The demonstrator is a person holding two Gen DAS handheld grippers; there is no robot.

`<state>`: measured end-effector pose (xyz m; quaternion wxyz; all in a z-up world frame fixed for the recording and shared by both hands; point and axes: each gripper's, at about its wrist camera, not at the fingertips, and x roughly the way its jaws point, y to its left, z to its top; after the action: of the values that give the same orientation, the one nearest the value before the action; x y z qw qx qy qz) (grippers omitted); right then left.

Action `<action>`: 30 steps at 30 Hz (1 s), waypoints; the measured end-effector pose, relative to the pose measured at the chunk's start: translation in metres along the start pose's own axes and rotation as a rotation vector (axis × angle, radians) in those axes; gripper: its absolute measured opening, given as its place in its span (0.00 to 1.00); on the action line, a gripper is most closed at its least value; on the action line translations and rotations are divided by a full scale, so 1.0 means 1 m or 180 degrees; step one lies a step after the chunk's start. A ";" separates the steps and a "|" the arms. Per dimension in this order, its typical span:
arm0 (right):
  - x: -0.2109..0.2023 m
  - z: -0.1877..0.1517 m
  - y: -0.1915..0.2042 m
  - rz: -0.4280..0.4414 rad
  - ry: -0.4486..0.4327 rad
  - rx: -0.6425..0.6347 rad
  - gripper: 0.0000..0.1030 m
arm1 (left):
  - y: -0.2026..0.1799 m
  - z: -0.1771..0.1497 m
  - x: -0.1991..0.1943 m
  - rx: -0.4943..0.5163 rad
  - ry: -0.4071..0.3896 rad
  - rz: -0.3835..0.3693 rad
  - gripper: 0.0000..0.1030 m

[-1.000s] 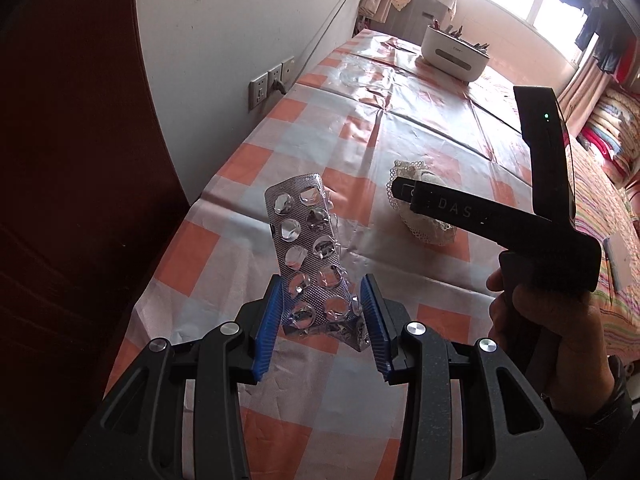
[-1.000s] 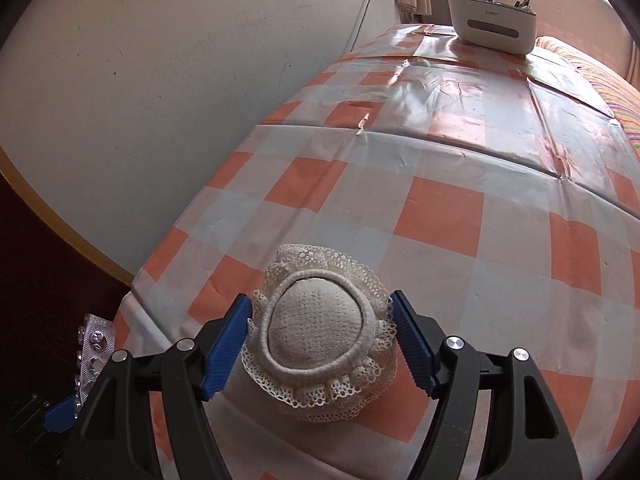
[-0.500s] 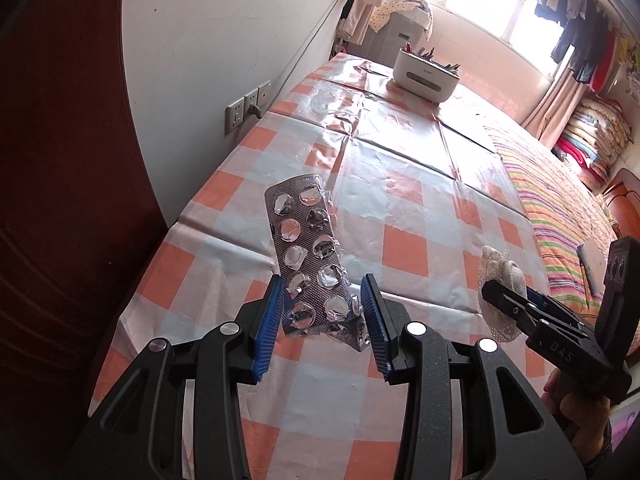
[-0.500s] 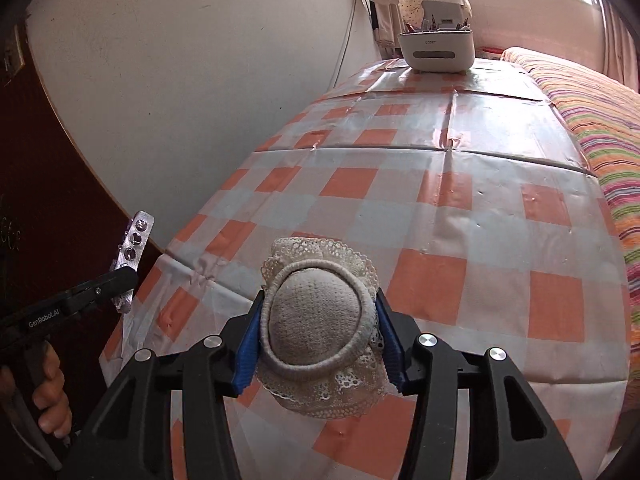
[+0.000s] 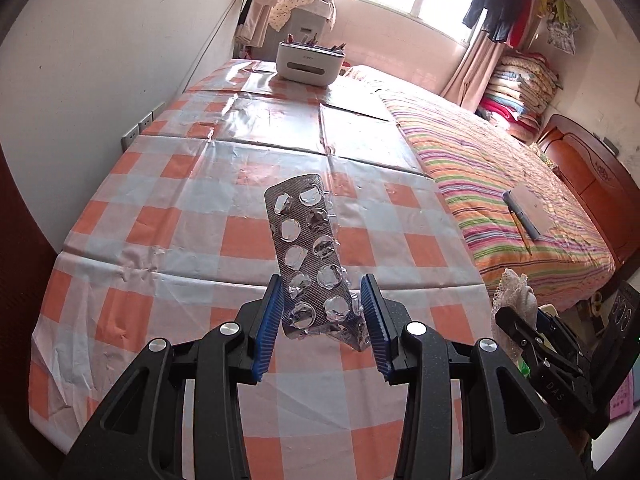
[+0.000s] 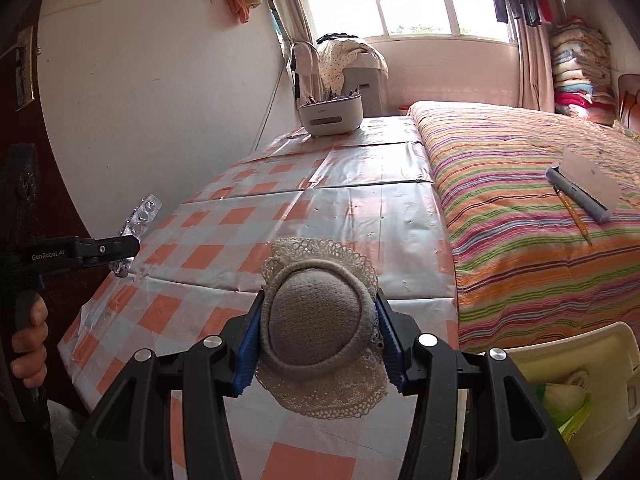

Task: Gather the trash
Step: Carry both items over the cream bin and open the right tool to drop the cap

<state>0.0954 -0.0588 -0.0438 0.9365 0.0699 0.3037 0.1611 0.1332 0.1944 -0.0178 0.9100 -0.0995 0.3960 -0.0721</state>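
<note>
Above the near end of the checked tabletop (image 5: pixel 192 208), the left tongs (image 5: pixel 323 322) are clamped on the lower end of an emptied pill blister pack (image 5: pixel 310 256), which stands up tilted from between the blue pads, well clear of the cloth. Off to the right, beyond the tabletop's edge, the right tongs (image 6: pixel 318 344) are clamped on a small lace-trimmed fabric cap (image 6: pixel 318 328); their jaws have just been closing, and the cap's domed middle now sits squeezed between the pads with its lace brim hanging loose below. A pale plastic bin (image 6: pixel 580 364), with something green already inside, shows at the lower right of the right wrist view, beside the striped bed (image 6: pixel 540 220). A white organiser box (image 5: pixel 310 62) stands at the far end of the tabletop.

Judging from this, both pieces are in the air on the way to the bin. The blister pack is thin, crumpled foil held only by its bottom end, so a quick swing or a twist of the wrist could slip it out sideways. The cap is soft and rounded; it may squirm out of the pads, or its drooping lace could catch the bin's rim and leave it hanging outside.
</note>
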 end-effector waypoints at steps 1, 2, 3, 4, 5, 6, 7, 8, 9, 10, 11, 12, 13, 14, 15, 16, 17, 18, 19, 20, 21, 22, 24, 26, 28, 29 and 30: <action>-0.005 -0.002 -0.005 -0.0063 -0.0042 0.0017 0.48 | -0.009 -0.002 0.001 0.0048 0.0013 -0.0049 0.38; -0.010 -0.003 -0.011 -0.0112 -0.0065 0.0039 0.48 | -0.018 -0.002 0.003 0.0104 0.0031 -0.0102 0.38; -0.013 -0.004 -0.016 -0.0144 -0.0081 0.0068 0.48 | -0.027 -0.003 0.004 0.0157 0.0043 -0.0156 0.38; -0.018 -0.005 -0.021 -0.0178 -0.0114 0.0120 0.48 | -0.037 -0.005 0.005 0.0200 0.0058 -0.0205 0.38; -0.023 -0.006 -0.027 -0.0228 -0.0152 0.0164 0.48 | -0.045 -0.006 0.006 0.0244 0.0076 -0.0249 0.38; -0.027 -0.007 -0.031 -0.0270 -0.0186 0.0186 0.48 | -0.054 -0.008 0.007 0.0295 0.0089 -0.0289 0.38; -0.032 -0.007 -0.035 -0.0300 -0.0217 0.0209 0.48 | -0.062 -0.009 0.007 0.0344 0.0098 -0.0328 0.38; -0.037 -0.008 -0.039 -0.0338 -0.0263 0.0247 0.48 | -0.070 -0.011 0.008 0.0386 0.0110 -0.0369 0.38; -0.041 -0.008 -0.043 -0.0372 -0.0307 0.0283 0.48 | -0.077 -0.012 0.008 0.0425 0.0120 -0.0409 0.38; -0.046 -0.009 -0.048 -0.0402 -0.0338 0.0309 0.48 | -0.085 -0.014 0.008 0.0464 0.0125 -0.0441 0.38; -0.050 -0.010 -0.051 -0.0446 -0.0357 0.0317 0.48 | -0.092 -0.015 0.009 0.0504 0.0128 -0.0467 0.38; -0.055 -0.011 -0.055 -0.0499 -0.0383 0.0328 0.48 | -0.099 -0.017 0.008 0.0545 0.0131 -0.0487 0.38; -0.059 -0.013 -0.058 -0.0533 -0.0413 0.0362 0.48 | -0.104 -0.018 0.009 0.0584 0.0135 -0.0508 0.38; -0.064 -0.014 -0.062 -0.0549 -0.0435 0.0405 0.48 | -0.111 -0.021 0.009 0.0625 0.0144 -0.0531 0.38; -0.068 -0.016 -0.066 -0.0570 -0.0451 0.0434 0.48 | -0.118 -0.024 0.010 0.0669 0.0158 -0.0552 0.38; -0.072 -0.018 -0.070 -0.0608 -0.0464 0.0459 0.48 | -0.125 -0.026 0.011 0.0706 0.0176 -0.0570 0.38; -0.076 -0.019 -0.074 -0.0650 -0.0475 0.0496 0.48 | -0.131 -0.030 0.012 0.0738 0.0200 -0.0588 0.38; -0.080 -0.021 -0.078 -0.0675 -0.0490 0.0548 0.48 | -0.137 -0.033 0.013 0.0768 0.0223 -0.0606 0.38; -0.083 -0.023 -0.084 -0.0683 -0.0506 0.0607 0.48 | -0.143 -0.037 0.013 0.0803 0.0245 -0.0627 0.38; -0.086 -0.024 -0.088 -0.0695 -0.0517 0.0668 0.48 | -0.149 -0.040 0.013 0.0828 0.0262 -0.0643 0.38; -0.089 -0.025 -0.092 -0.0705 -0.0532 0.0725 0.48 | -0.154 -0.044 0.014 0.0846 0.0280 -0.0660 0.38; -0.092 -0.027 -0.096 -0.0708 -0.0545 0.0786 0.48 | -0.159 -0.047 0.015 0.0866 0.0302 -0.0678 0.38; -0.095 -0.029 -0.101 -0.0731 -0.0556 0.0881 0.49 | -0.167 -0.053 0.016 0.0907 0.0340 -0.0703 0.38; -0.101 -0.032 -0.104 -0.0743 -0.0583 0.0957 0.49 | -0.177 -0.058 0.016 0.0939 0.0357 -0.0712 0.38; -0.106 -0.034 -0.106 -0.0771 -0.0612 0.1008 0.49 | -0.181 -0.061 0.017 0.0960 0.0382 -0.0731 0.38; -0.107 -0.035 -0.108 -0.0783 -0.0616 0.1030 0.49 | -0.184 -0.062 0.016 0.0971 0.0390 -0.0732 0.38; -0.109 -0.036 -0.110 -0.0792 -0.0619 0.1055 0.49 | -0.186 -0.063 0.017 0.0985 0.0395 -0.0728 0.38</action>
<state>0.0196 -0.1979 -0.0383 0.9497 0.2000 0.2405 -0.0152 0.0884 0.0028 -0.0270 0.8741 0.0019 0.4217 -0.2410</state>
